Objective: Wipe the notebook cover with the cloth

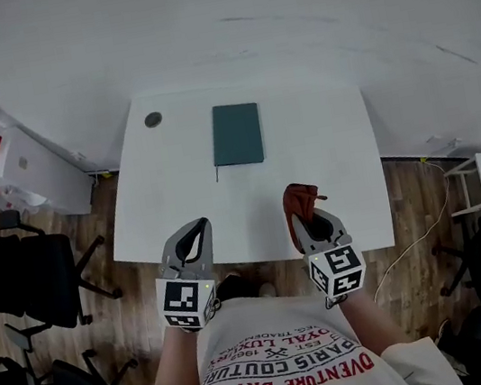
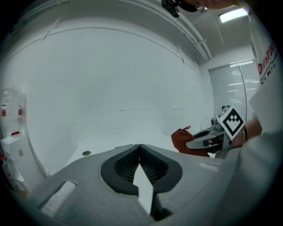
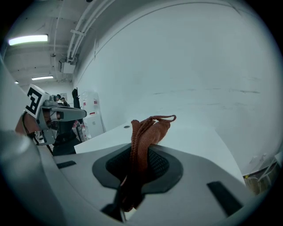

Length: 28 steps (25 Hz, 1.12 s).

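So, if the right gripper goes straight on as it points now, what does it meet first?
Probably the white wall beyond the table; the right gripper, shut on the cloth, seems aimed above the tabletop. Depth is unclear.

The head view looks steeply down from above the person's torso, well back, and takes in the whole white worktop [image 1: 325, 154]. The left gripper [image 1: 199, 229] and right gripper [image 1: 302, 213] sit at the worktop's near edge.

The left gripper view rides close behind its own jaws, low over that near edge. It faces the white wall and is angled rightward, so the right gripper [image 2: 191, 143] enters at its right.

The right gripper view sits equally close behind its own jaws. It is angled leftward, with the left gripper [image 3: 82, 114] at its left.

All three views share the worktop, its round dark disc [image 1: 153, 119] and the red-brown cloth [image 1: 299, 197].
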{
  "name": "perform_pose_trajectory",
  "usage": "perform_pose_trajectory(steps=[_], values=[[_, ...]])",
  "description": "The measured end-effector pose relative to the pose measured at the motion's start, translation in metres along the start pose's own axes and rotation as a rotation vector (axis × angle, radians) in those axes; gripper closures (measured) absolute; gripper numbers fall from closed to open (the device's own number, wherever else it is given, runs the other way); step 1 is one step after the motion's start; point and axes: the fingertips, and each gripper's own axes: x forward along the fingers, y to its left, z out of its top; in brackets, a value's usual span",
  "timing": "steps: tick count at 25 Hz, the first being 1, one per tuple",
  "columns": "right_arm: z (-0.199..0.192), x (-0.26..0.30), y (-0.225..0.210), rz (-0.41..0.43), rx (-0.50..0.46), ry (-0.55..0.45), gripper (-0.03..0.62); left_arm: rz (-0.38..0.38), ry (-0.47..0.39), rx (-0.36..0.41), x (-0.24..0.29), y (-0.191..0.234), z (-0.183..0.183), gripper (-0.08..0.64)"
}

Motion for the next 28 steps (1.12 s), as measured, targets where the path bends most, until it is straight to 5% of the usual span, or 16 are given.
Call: perform_pose_trajectory(steps=[10, 17, 28], values=[[0.033, 0.079, -0.029, -0.045, 0.022, 0.046, 0.514, -0.07, 0.028, -0.013, 0.1, 0.058, 0.007, 0.551], [0.048, 0.138, -0.042, -0.088, 0.056, 0.072, 0.514, -0.202, 0.135, -0.072, 0.162, 0.073, -0.024, 0.551], [0.038, 0.219, -0.056, -0.086, 0.091, 0.133, 0.514, -0.277, 0.242, -0.147, 0.233, 0.087, -0.099, 0.551]])
